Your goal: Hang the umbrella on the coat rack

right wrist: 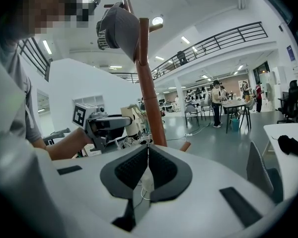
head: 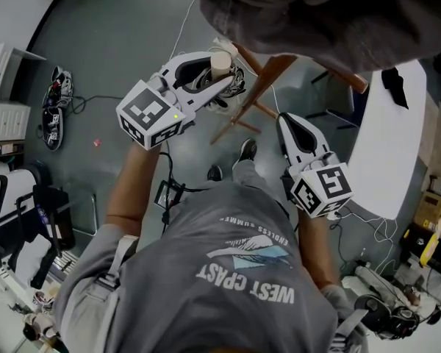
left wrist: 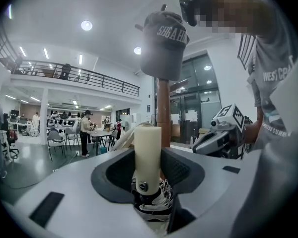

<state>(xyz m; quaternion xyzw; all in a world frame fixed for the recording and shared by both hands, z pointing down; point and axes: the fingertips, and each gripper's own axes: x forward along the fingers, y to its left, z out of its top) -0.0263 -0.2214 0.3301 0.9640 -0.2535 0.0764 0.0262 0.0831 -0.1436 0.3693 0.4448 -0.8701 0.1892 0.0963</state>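
The left gripper (head: 219, 78) is clamped on the umbrella (left wrist: 147, 150) by its smooth, cream, cylindrical handle, with patterned black-and-white fabric bunched below. Just behind it stands the coat rack (left wrist: 163, 110), a round brown wooden pole topped by a soft grey cap (left wrist: 164, 43). The right gripper (right wrist: 148, 163) has its ribbed pads pinched together on a thin white cord (right wrist: 146, 182). Open grey floor (head: 117, 43) lies around the rack.

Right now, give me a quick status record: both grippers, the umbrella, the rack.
left gripper: shut on umbrella, at its cream handle
right gripper: shut on thin white cord
coat rack: brown pole, just ahead of both grippers
cap: hanging at the rack's top
umbrella state: folded, not yet hung
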